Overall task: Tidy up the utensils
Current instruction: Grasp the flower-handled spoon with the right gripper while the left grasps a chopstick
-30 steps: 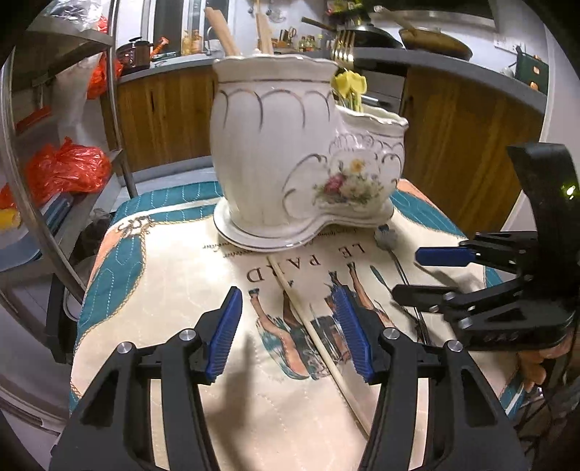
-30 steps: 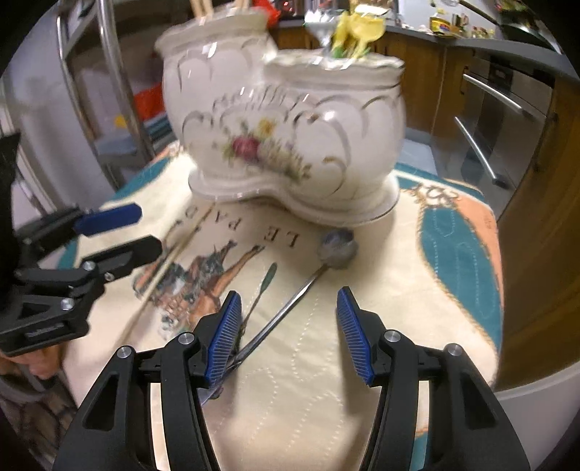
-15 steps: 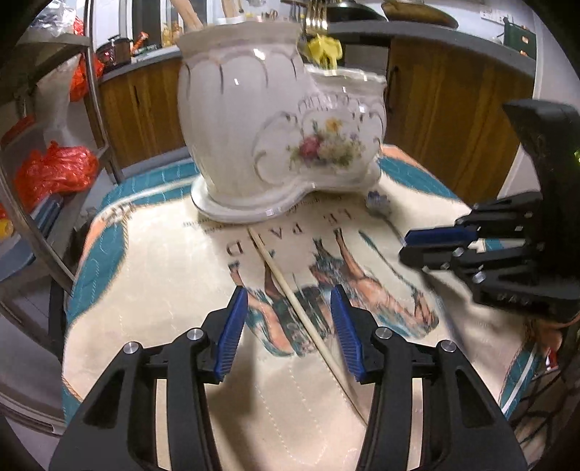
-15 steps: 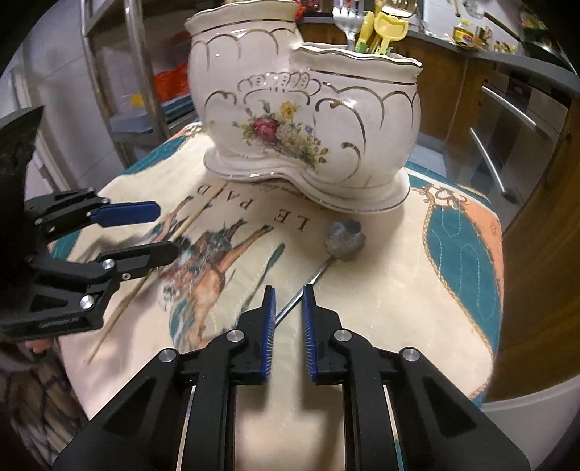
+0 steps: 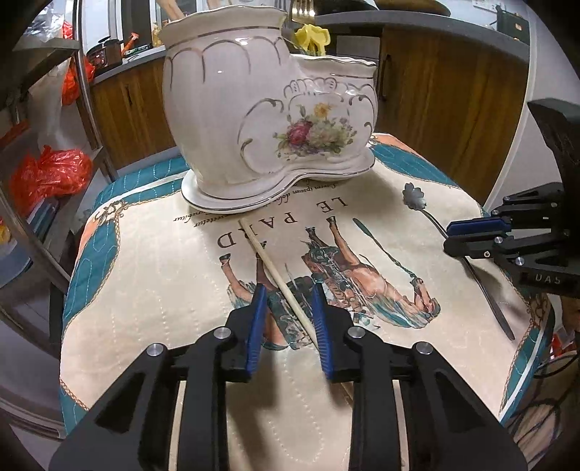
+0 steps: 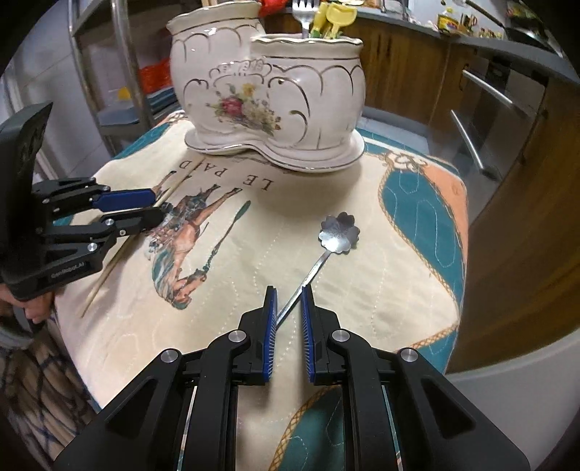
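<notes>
A wooden chopstick (image 5: 268, 261) lies on the printed cloth (image 5: 152, 282), running back between the fingers of my left gripper (image 5: 286, 290). Its jaws are closing, with a gap still on both sides of the stick. A metal spoon with a flower-shaped bowl (image 6: 339, 232) lies further right. My right gripper (image 6: 289, 293) is shut on its thin handle, which crosses slantwise between the pads. The white ceramic two-part holder (image 6: 268, 98) stands at the back of the table. The left wrist view shows the spoon (image 5: 413, 195) and the right gripper (image 5: 448, 239). The right wrist view shows the chopstick (image 6: 112, 264) and the left gripper (image 6: 157, 205).
A fork (image 6: 303, 14) and yellow utensils (image 6: 333, 18) stand in the holder's lower part, wooden sticks (image 5: 174, 11) in the taller part. A metal rack with red bags (image 5: 50, 174) stands left. Wooden cabinets (image 5: 453, 101) lie behind; the small table drops off on every side.
The right gripper's jaws went from wide apart to closed on the spoon handle. The left gripper's jaws narrowed around the chopstick, and it came closer to the cloth.
</notes>
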The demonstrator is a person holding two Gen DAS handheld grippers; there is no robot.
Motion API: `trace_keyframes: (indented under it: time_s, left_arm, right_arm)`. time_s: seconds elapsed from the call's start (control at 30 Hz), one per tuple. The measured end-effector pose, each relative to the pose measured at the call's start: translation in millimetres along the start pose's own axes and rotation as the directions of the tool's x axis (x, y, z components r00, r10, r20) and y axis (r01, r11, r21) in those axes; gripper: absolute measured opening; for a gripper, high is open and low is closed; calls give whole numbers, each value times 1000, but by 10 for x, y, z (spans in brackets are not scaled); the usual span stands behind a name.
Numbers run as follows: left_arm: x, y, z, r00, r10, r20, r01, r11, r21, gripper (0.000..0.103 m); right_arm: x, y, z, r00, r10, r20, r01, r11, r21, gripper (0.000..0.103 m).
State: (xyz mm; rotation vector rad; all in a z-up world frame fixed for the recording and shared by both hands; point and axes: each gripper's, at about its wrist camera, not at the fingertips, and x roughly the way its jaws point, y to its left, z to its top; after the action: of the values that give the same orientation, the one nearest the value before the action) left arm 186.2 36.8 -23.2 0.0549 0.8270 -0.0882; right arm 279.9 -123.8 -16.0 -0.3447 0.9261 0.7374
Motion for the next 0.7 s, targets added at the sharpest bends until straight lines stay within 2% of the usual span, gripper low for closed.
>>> trace_keyframes:
  time_s: [0.13,0.23,0.33,0.43,0.6,0.7]
  left_arm:
    - [4,9,11,1000,-19,0,19,1000,5,19]
    - [-8,1,9,999,-40,-3,40,999,10,15]
    - [-23,23,-8,997,-73,-5,73,997,4,14]
    - [-53,61,-19,996,-84,-21,83,997,-5,14]
    - [-78,56,16,993,-69,-91,69,998,-1,15]
    - [-52,61,88,985,-58,-162,61,998,14,16]
  right_arm:
    - [30,9,74,999,-3,-42,3,1000,-6,15]
    - [40,43,97,997,15,-75,-19,998,-59,11]
    - [30,59,110,991,55,-126,-70,991,-117,5]
    - [7,24,105,985,43,-166,-67,988,-140,4]
    - [34,-30,141,975,27,-219,-48,995,-89,6]
    - [64,10,210,961,-6,-278,-23,995,-98,8]
